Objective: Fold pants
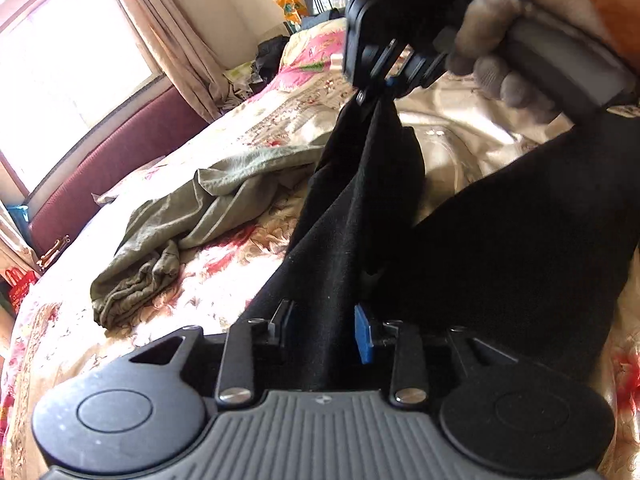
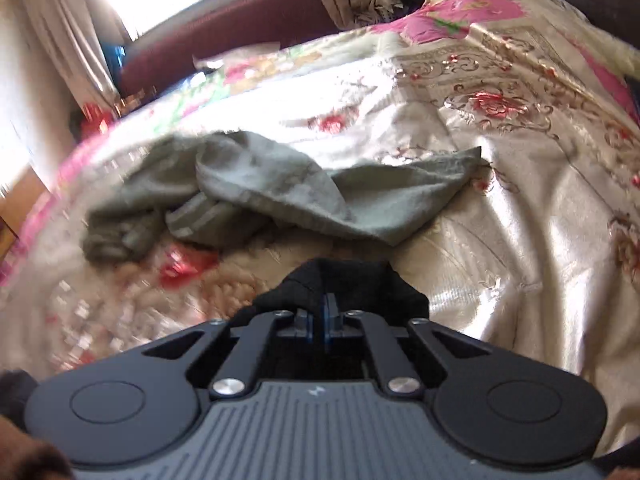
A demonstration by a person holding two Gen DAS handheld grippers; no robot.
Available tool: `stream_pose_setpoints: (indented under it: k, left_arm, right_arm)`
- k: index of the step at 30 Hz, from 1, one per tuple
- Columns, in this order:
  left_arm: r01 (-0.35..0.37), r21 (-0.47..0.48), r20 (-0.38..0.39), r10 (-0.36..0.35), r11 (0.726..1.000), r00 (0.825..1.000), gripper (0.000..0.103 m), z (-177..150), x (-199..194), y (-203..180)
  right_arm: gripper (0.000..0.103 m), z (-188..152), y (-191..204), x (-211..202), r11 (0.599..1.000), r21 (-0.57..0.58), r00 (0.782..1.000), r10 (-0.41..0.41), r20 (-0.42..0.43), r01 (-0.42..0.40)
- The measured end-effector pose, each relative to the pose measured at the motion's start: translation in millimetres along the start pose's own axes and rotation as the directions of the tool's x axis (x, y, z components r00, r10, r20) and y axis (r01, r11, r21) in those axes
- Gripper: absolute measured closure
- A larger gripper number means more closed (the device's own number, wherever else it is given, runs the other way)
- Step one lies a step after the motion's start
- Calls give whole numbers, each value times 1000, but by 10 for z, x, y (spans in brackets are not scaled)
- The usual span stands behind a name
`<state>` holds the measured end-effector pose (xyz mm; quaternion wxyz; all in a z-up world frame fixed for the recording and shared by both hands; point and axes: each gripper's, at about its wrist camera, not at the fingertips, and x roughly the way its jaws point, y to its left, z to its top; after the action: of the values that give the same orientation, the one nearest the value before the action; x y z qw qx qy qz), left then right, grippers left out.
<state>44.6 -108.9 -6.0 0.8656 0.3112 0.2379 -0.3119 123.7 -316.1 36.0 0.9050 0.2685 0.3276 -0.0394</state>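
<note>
Two garments on the floral bedspread (image 2: 520,200): crumpled grey-green pants (image 1: 192,220) at left centre, black pants (image 1: 360,216) at centre, hanging from right gripper (image 1: 380,94), jaws clamped on black cloth at upper centre. Left gripper (image 1: 326,330), bottom centre, jaws apart, fabric between, pads seemingly not pressing; best close on the edge and keep it taut. Black pants' full outline cut off at right

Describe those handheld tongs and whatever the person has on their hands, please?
Both tongs, left and right, are matte black: a ribbed grey grip plate, round black discs at either side, silver screws on hinged links and blue pads on the fingertips. The hand carrying the right tongs wears a grey knit glove, with an orange sleeve behind it.
</note>
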Motion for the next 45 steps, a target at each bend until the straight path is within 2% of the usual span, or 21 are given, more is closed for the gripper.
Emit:
stream_pose_setpoints:
  k: [3,5,8,10,12,14,15,17,20,23,25,30,32,34,36,38,39,40,41,43,45]
  left_arm:
    - [20,-36,63,-18,999,998,54,80,-251,14]
    - [41,-32,112,-37,999,993,47,96,-411,-52]
    - [81,31,146,-85,996,986,45,46,-574,-303]
    - [112,93,116,-122,989,986,44,-35,-565,-500]
    - [145,148,65,-156,978,986,44,-141,-543,-692]
    - [153,203,45,-165,967,985,44,-217,-574,-834]
    - [148,227,42,-161,963,986,44,-237,-601,-885]
    - [138,252,46,-154,958,987,44,-238,-651,-932]
    - [150,218,39,-162,964,986,43,-176,-645,-911]
    - [150,175,38,-159,973,987,43,-140,-623,-887]
    - [143,155,46,-152,977,987,43,-130,-636,-855]
    - [167,99,48,-172,981,984,43,-155,-645,-764]
    - [160,92,46,-165,983,985,43,-186,-642,-756]
    - [165,75,37,-169,983,985,43,-214,-637,-742]
    - [168,63,30,-170,984,985,43,-240,-641,-733]
    - [165,58,24,-166,985,986,43,-263,-648,-726]
    - [162,57,21,-163,985,986,43,-273,-651,-718]
    - [159,55,18,-160,986,987,43,-284,-654,-710]
    - [157,54,15,-158,986,987,43,-294,-657,-701]
    - [153,57,12,-154,987,988,43,-310,-660,-680]
    - [147,61,10,-148,987,989,43,-309,-647,-661]
  right_arm:
    - [98,-62,-169,-796,976,130,979,156,133,-174]
    - [98,-269,-237,-1251,968,162,968,159,193,-191]
    - [97,-827,-464,-1636,958,243,972,99,213,-151]
    - [94,-1219,-721,-1613,944,325,991,5,134,-49]
    - [91,-1513,-936,-1464,930,358,995,-99,15,87]
    - [90,-1633,-994,-1407,930,347,993,-121,-13,117]
    - [90,-1629,-975,-1405,937,325,991,-133,-7,128]
    - [79,-1539,-881,-1453,952,259,983,-179,31,165]
    - [72,-1413,-556,-1472,958,8,955,-286,78,286]
    - [67,-1387,-225,-1373,899,-236,928,-344,141,369]
    - [65,-1401,-78,-1310,851,-331,913,-364,185,407]
    - [63,-1393,162,-1109,831,-446,943,-299,146,333]
    - [61,-1408,323,-965,769,-535,937,-306,171,349]
    - [52,-1396,419,-726,695,-618,925,-343,165,368]
    - [52,-1384,429,-483,677,-657,933,-341,120,332]
    - [56,-1384,364,-222,665,-673,924,-374,75,323]
    - [56,-1359,313,-143,671,-663,919,-387,69,332]
    - [66,-1317,248,-95,685,-643,915,-399,63,343]
    - [82,-1246,154,-89,723,-599,915,-400,42,344]
    - [98,-1033,-83,-272,851,-424,941,-339,6,310]
    - [98,-843,-251,-601,922,-274,962,-271,44,272]
